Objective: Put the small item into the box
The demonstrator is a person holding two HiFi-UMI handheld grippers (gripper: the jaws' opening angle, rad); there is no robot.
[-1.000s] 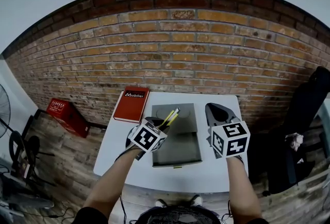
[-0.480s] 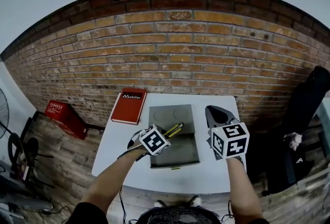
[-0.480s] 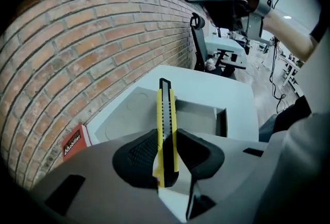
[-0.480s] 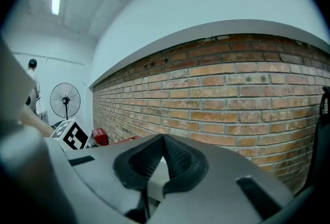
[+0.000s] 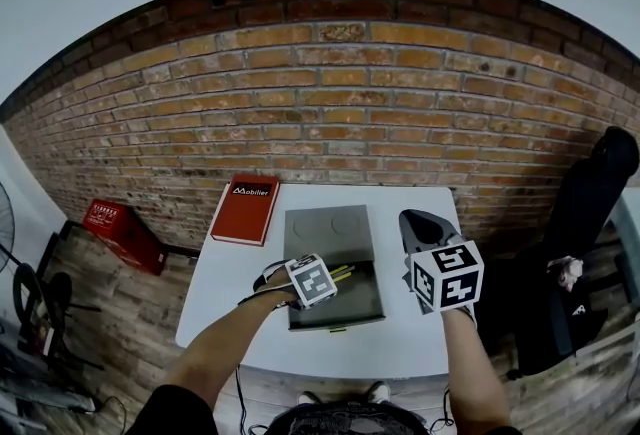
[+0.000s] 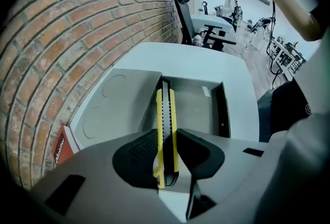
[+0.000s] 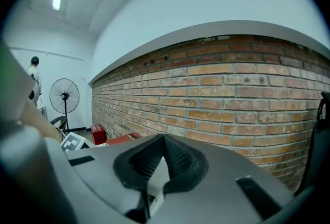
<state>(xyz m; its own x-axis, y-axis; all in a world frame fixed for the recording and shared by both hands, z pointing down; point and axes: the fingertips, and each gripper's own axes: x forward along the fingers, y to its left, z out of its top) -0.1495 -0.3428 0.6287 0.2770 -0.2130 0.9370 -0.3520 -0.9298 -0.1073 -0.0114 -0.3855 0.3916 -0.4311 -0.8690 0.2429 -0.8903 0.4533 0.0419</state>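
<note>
A slim, ridged yellow-and-black utility knife (image 6: 165, 115) is sitting clamped between the textured black pads (image 6: 138, 155) of the left gripper (image 6: 166, 140), its tip reaching over the open tray of the flat grey box (image 6: 198, 109) on the white table (image 5: 400, 343). The left gripper is pointing steeply downward. The right gripper (image 7: 164, 141) is aiming nearly level at the brick wall (image 7: 232, 94), jaws pressed together on nothing.

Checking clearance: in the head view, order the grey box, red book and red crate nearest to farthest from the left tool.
1. Grey box, under the left tool.
2. Red book, table's back-left corner.
3. Red crate, floor, far left.
</note>
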